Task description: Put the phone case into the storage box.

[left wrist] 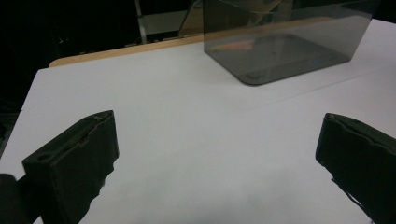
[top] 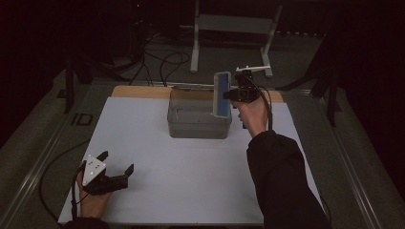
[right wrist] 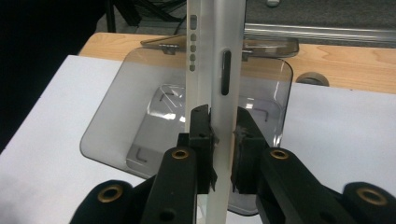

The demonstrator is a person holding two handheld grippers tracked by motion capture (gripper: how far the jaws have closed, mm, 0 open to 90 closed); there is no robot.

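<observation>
On the white table top (top: pixel 181 181), a clear bin (top: pixel 198 119); dark room around.

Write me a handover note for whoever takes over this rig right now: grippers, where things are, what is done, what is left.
Right gripper: shut on the phone, pinching its thin edges; the phone is held on edge above the right end of the clear box.
Left gripper: jaws wide open, nothing between them, resting low at the near left of the white mat.
Clear box: on the mat near the far edge, open on top, looks empty inside.
Done: phone picked up and brought over the box.
Left: probably lower the phone into the box and release; the left gripper could steady the box if needed.
</observation>
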